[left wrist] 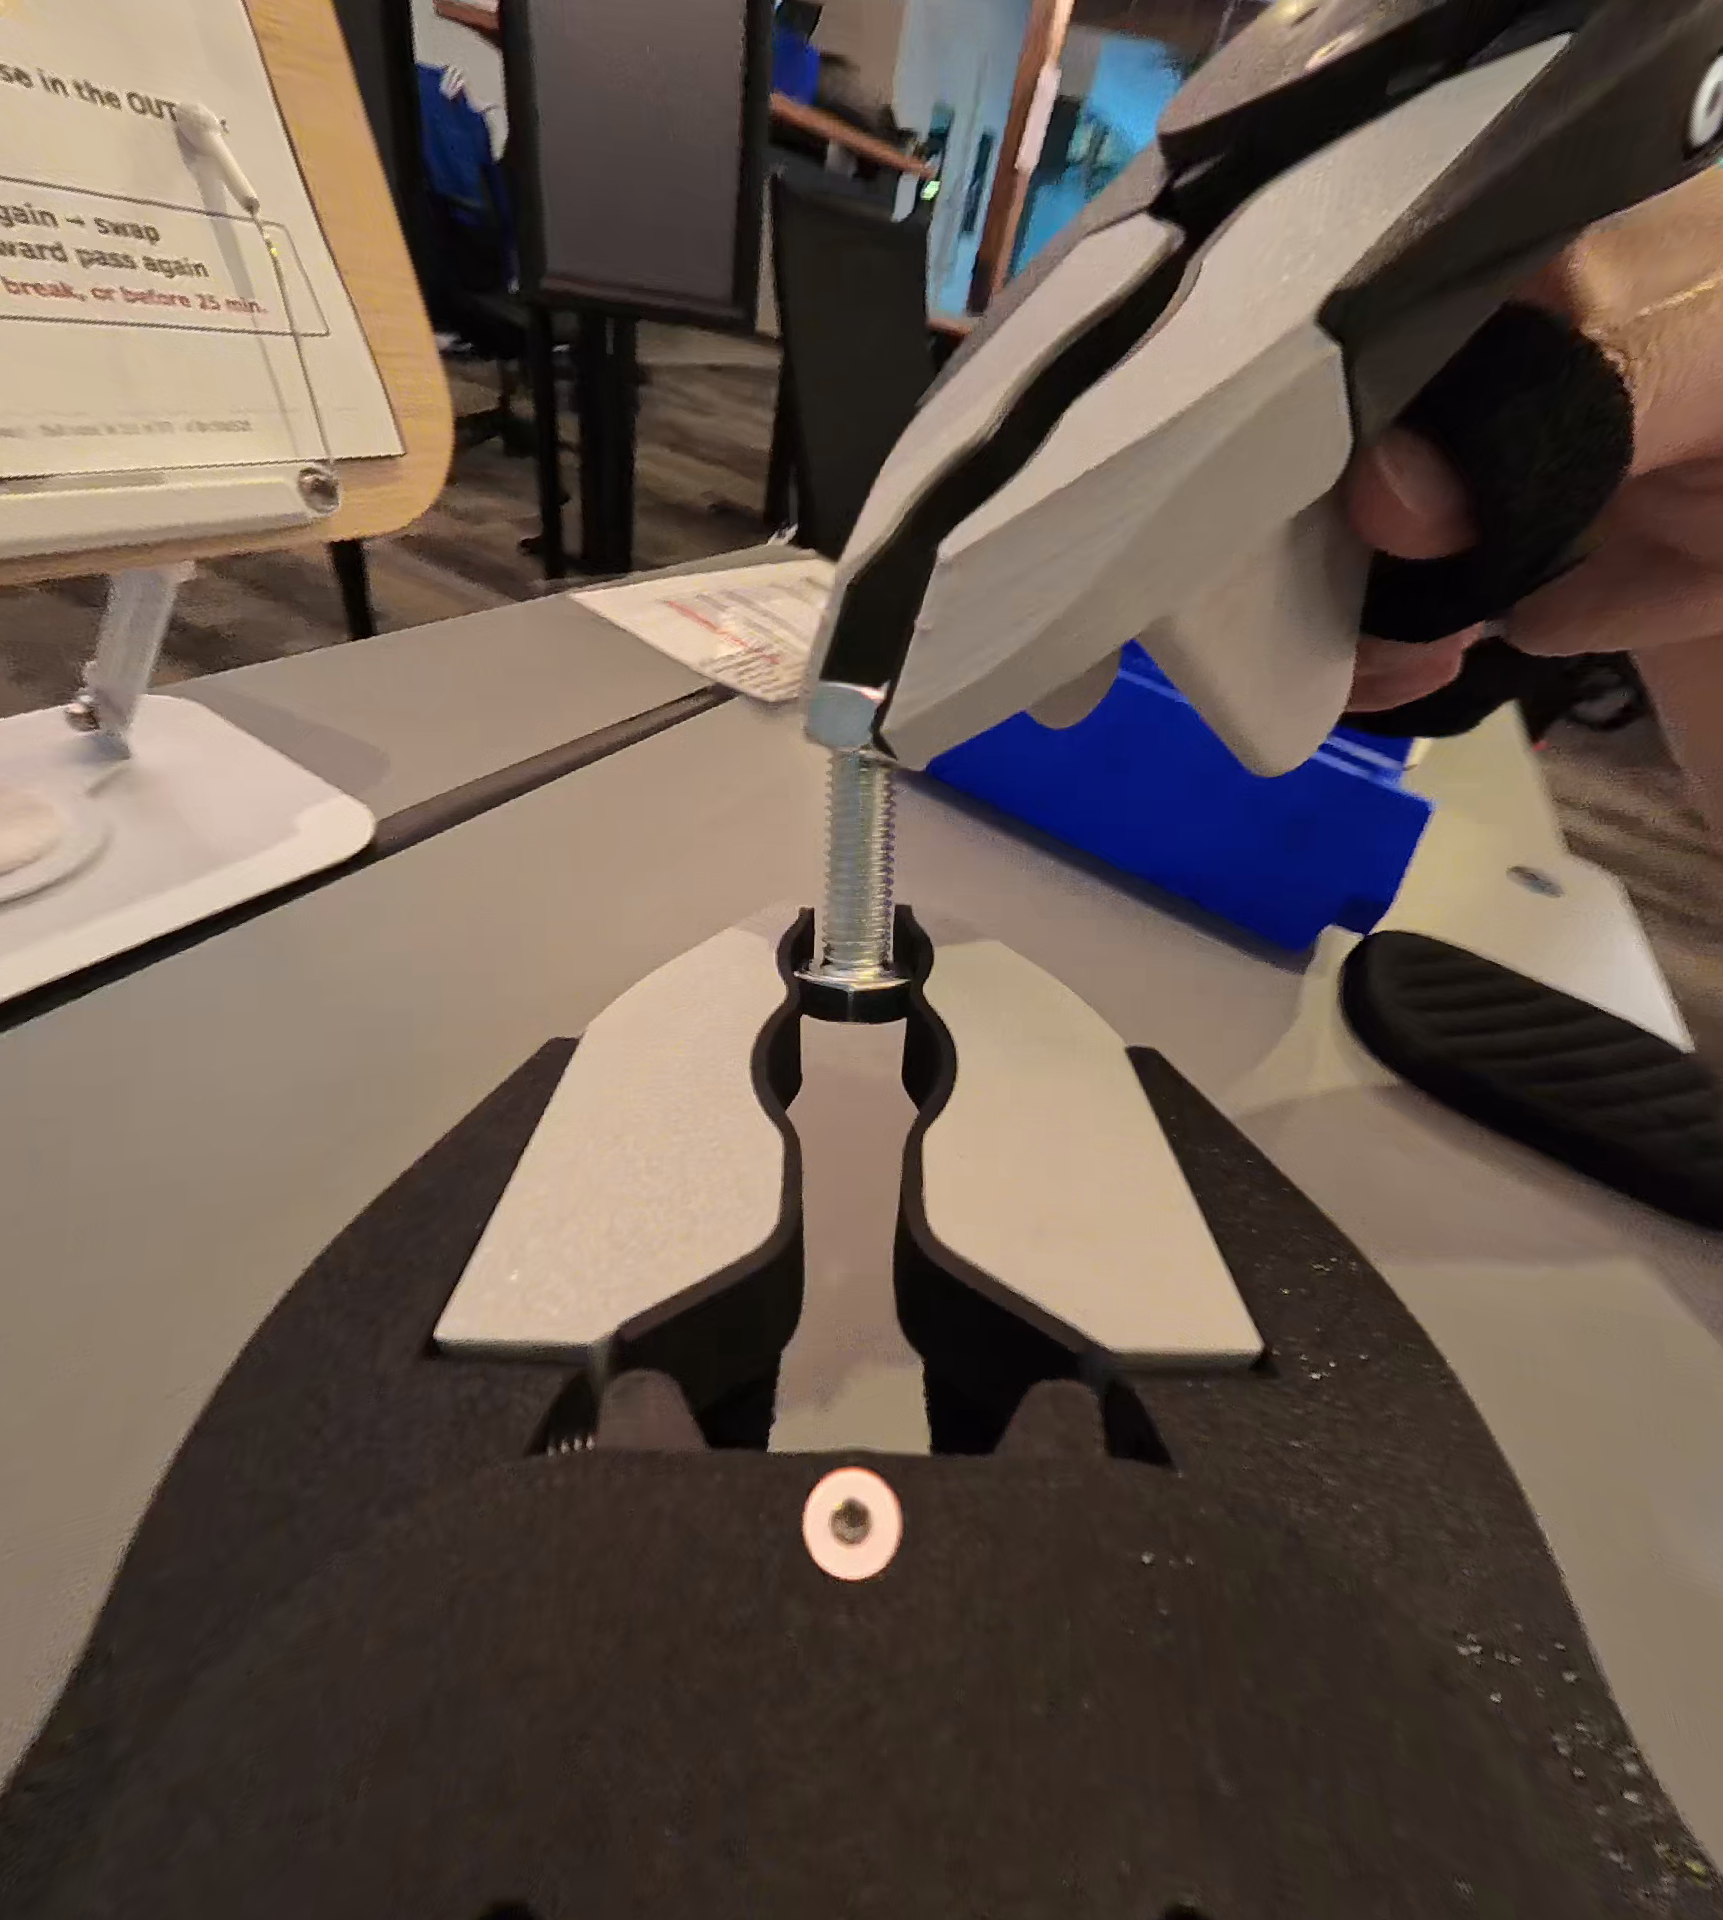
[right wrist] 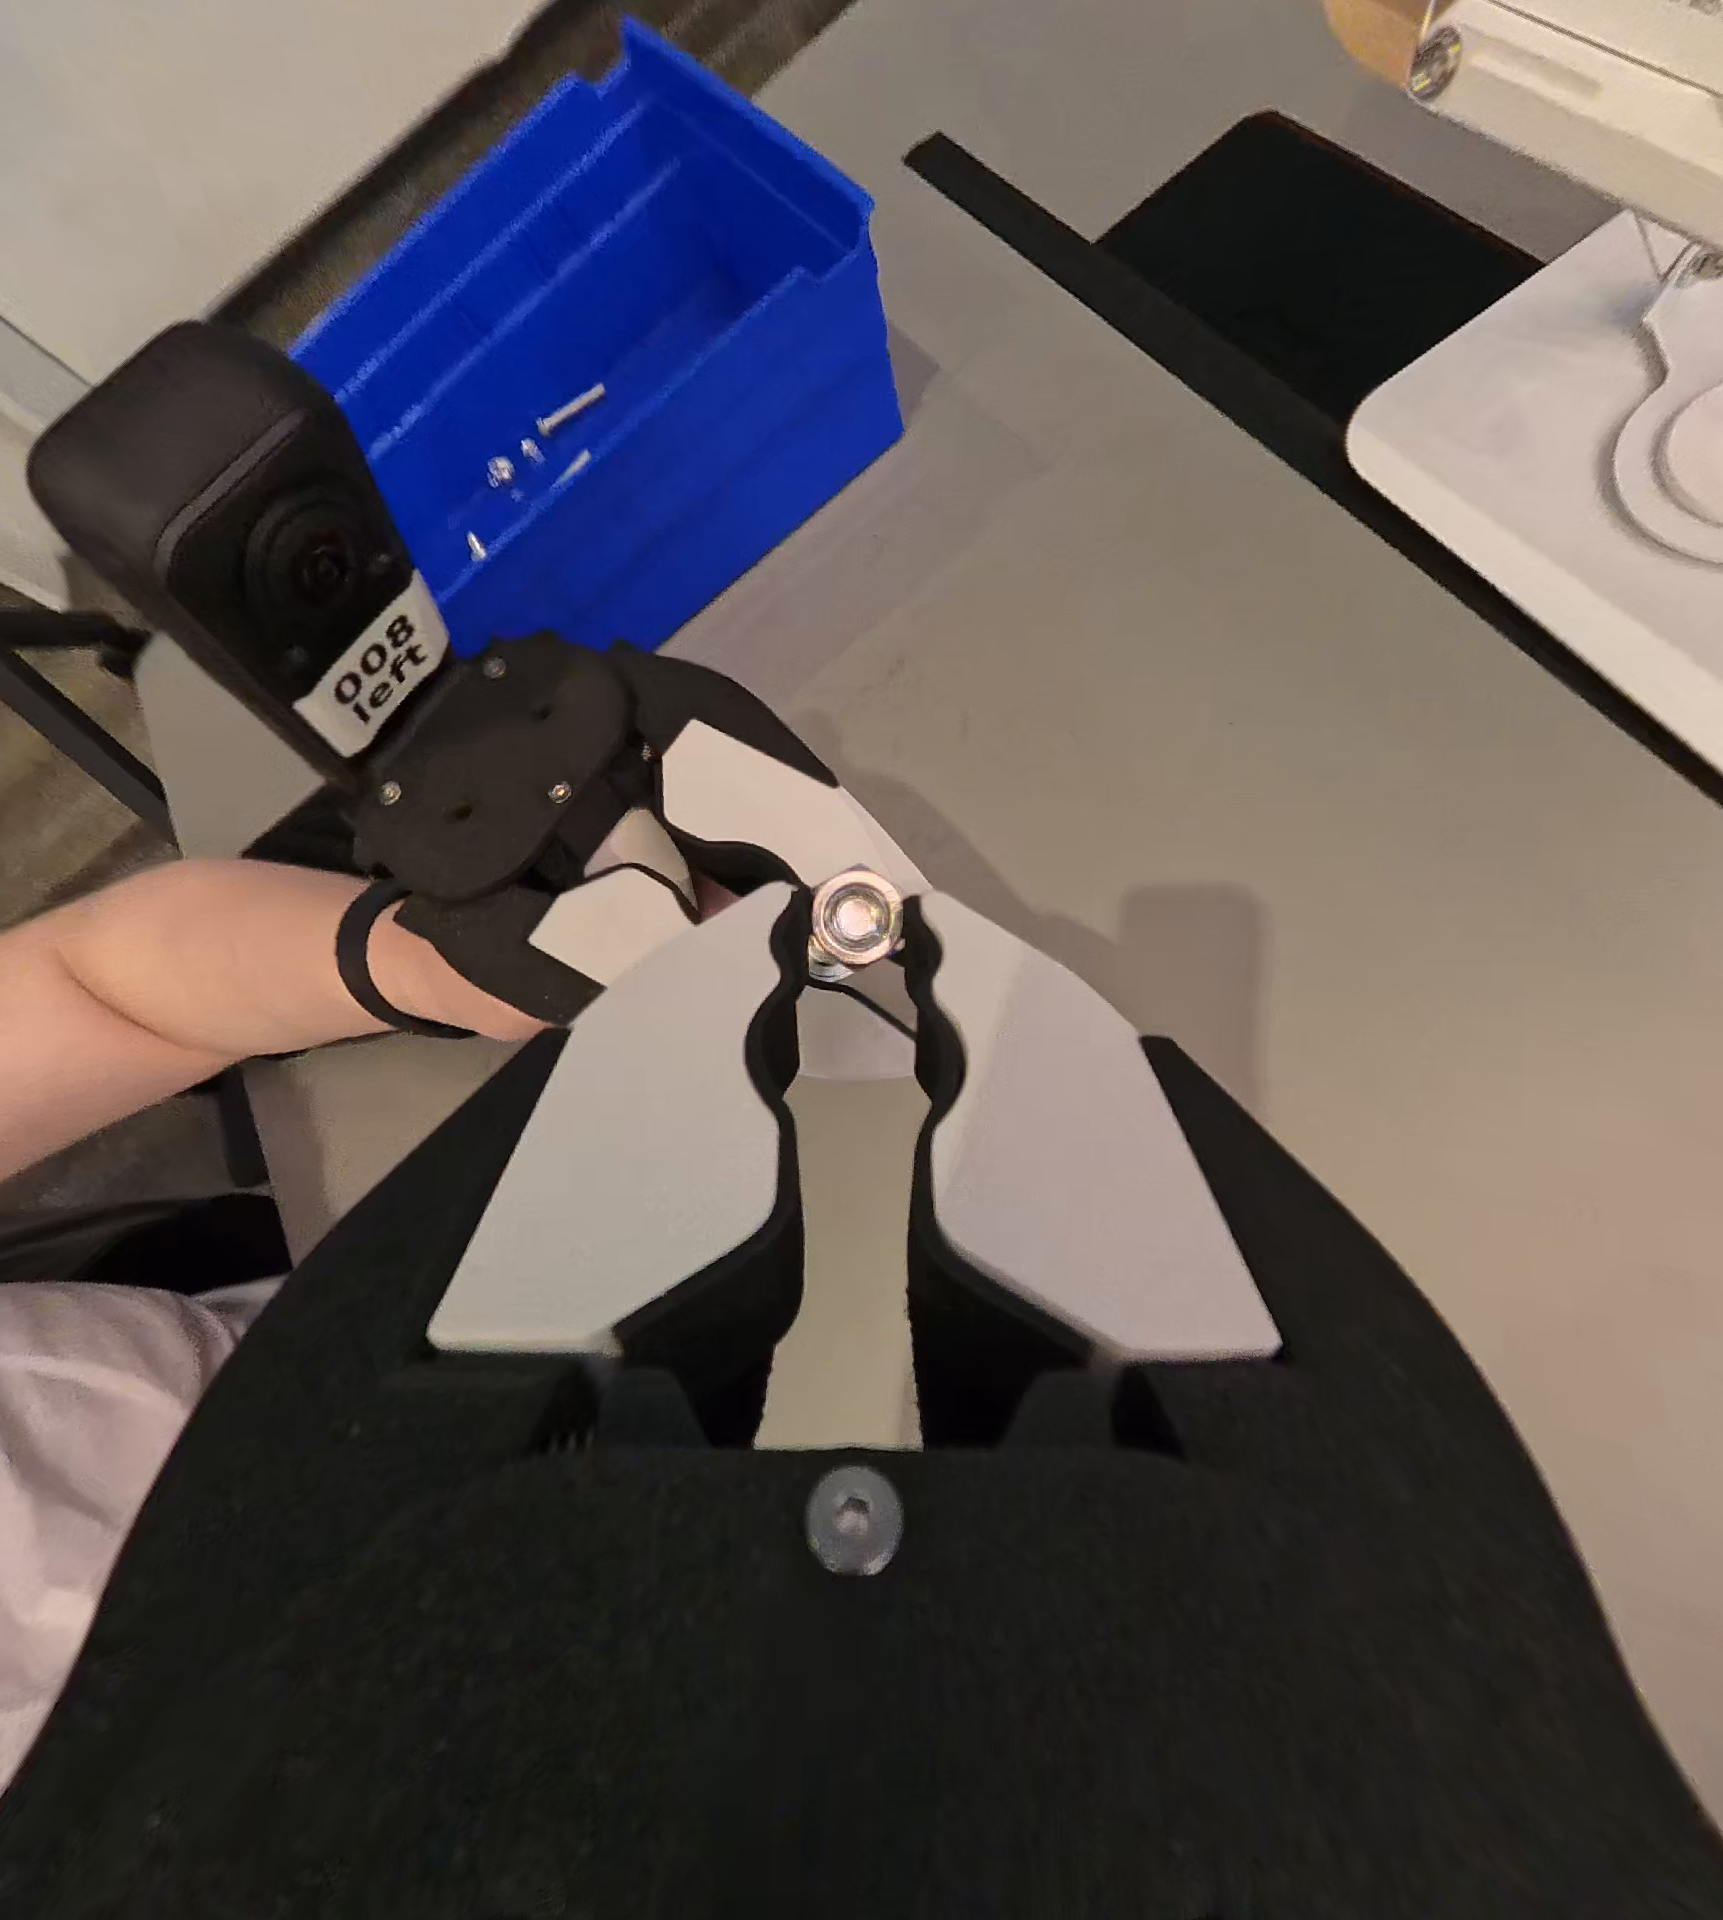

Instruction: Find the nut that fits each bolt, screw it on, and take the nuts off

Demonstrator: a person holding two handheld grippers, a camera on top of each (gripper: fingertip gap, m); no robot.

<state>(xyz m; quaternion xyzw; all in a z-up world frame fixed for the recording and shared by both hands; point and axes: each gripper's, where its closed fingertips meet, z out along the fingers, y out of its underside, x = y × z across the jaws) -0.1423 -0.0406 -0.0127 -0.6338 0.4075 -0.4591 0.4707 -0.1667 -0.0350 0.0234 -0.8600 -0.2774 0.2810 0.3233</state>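
Note:
A silver bolt stands upright above the grey table, with a hex nut on the lower end of its thread. My left gripper is shut on the nut from the near side. My right gripper comes down from the upper right and is shut on the bolt's hex head. In the right wrist view I look down on the bolt head, held between my right gripper's tips. The left gripper's body reaches in from the left below it.
A blue bin behind the grippers holds several small bolts and nuts; it also shows in the left wrist view. A white stand base with a sign board stands left. A black ribbed pad lies right. Left tips to right tips: about 4 centimeters.

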